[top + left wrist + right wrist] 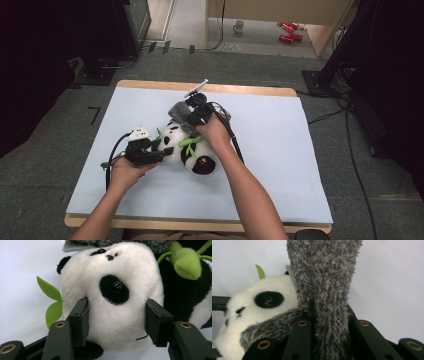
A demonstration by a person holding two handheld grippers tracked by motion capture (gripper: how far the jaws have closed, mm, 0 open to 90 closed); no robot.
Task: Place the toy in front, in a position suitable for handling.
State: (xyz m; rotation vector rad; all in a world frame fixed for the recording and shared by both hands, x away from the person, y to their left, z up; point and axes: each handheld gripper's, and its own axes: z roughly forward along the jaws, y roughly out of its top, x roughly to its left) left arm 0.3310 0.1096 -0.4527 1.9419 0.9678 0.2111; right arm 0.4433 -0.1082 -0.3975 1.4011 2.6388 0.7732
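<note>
A black-and-white panda plush [196, 156] lies on its side on the pale blue table cover [280, 165], with a green bamboo sprig [190, 142] across its chest. My left gripper [162, 150] comes in from the left. Its jaws press on both sides of the panda's white head [125, 325], so the left gripper [116, 307] is shut on it. My right gripper [189, 119] reaches in from behind the head. It is shut on a strip of grey fuzzy cloth [324, 265] that hangs beside the panda's head [262, 315]. That grey cloth [179, 111] rests against the top of the head.
The wooden table edge [200, 225] runs close to the person. Wide bare cover lies right of the plush. Cables [350, 150] trail over the grey carpet to the right. A mug [239, 26] and red objects [289, 31] sit on the floor far behind.
</note>
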